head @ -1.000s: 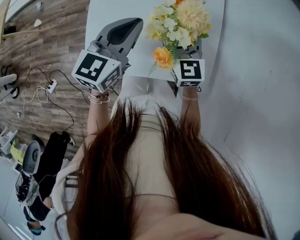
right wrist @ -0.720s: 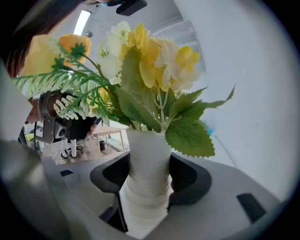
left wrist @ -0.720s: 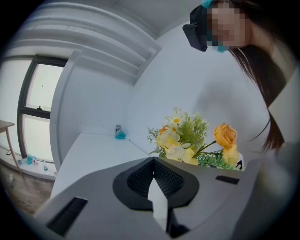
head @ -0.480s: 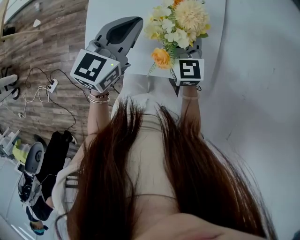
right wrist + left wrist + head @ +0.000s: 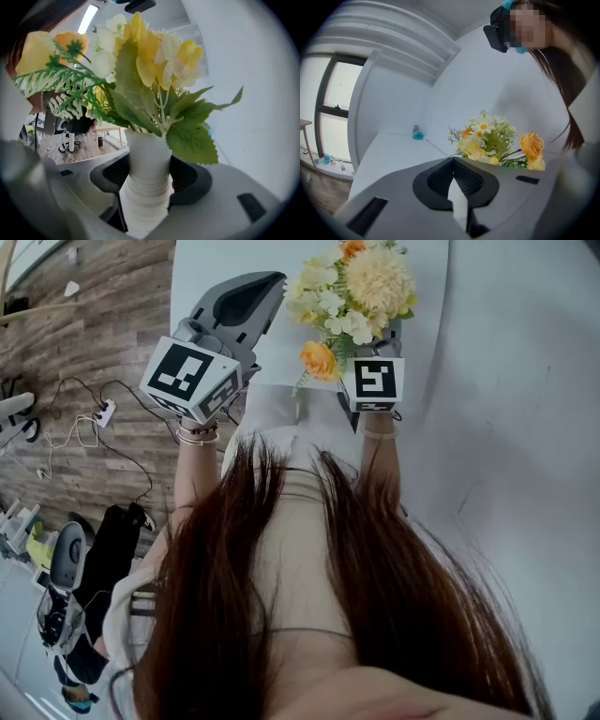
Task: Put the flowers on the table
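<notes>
A bunch of yellow, white and orange flowers [image 5: 352,287] stands in a ribbed white vase [image 5: 146,187]. My right gripper [image 5: 373,338] is shut on the vase, its dark pads pressing both sides of the neck, as the right gripper view shows. In the head view the blooms hide the jaws, and the bunch hangs over the near edge of the white table [image 5: 211,268]. My left gripper [image 5: 242,307] hovers to the left of the flowers, shut, with nothing between its jaws. From the left gripper view the flowers [image 5: 487,140] show just past the jaw tips [image 5: 453,161].
Wood floor [image 5: 84,334] with cables and a power strip [image 5: 103,412] lies left of the table. A white wall [image 5: 525,381] runs along the right. A small blue object [image 5: 417,133] sits at the table's far corner. A window [image 5: 333,103] is beyond.
The right gripper has carried the vase and flowers a little further out over the table. The left gripper has barely moved.
</notes>
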A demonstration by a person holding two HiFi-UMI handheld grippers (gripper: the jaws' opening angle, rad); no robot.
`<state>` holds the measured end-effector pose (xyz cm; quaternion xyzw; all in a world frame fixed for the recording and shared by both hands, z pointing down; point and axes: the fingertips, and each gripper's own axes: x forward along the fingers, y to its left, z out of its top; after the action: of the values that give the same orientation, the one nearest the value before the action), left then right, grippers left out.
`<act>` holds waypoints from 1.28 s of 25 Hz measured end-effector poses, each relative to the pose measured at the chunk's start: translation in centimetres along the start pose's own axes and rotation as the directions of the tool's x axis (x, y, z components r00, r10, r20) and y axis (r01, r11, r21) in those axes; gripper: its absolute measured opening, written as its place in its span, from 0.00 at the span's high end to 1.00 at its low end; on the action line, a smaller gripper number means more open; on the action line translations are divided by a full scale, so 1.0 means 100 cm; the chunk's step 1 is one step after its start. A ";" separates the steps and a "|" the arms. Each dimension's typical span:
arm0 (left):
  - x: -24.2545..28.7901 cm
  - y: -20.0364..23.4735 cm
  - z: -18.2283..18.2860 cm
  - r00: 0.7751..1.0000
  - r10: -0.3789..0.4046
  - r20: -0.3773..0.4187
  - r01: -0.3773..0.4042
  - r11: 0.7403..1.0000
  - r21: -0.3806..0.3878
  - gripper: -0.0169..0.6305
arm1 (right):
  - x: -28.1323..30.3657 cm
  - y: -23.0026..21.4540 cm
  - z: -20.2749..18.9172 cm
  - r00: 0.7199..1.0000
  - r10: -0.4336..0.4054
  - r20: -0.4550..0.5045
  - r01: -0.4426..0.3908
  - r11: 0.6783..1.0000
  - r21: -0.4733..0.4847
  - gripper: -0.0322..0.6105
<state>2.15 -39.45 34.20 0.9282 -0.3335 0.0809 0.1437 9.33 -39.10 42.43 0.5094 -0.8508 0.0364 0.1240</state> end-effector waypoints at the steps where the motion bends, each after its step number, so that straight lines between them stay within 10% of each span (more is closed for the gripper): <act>1: 0.000 0.000 -0.001 1.000 -0.001 0.000 0.001 1.000 0.001 0.97 | 0.000 0.000 -0.001 1.000 0.000 0.001 0.000 1.000 -0.003 0.53; 32: -0.016 -0.013 0.015 0.999 0.045 0.014 -0.046 0.999 0.021 0.97 | -0.003 -0.003 -0.001 1.000 0.018 -0.018 -0.018 0.999 0.037 0.52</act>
<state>1.84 -37.97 32.12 0.9224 -0.3547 0.0812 0.1297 9.78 -38.98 42.43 0.5035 -0.8533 0.0578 0.1223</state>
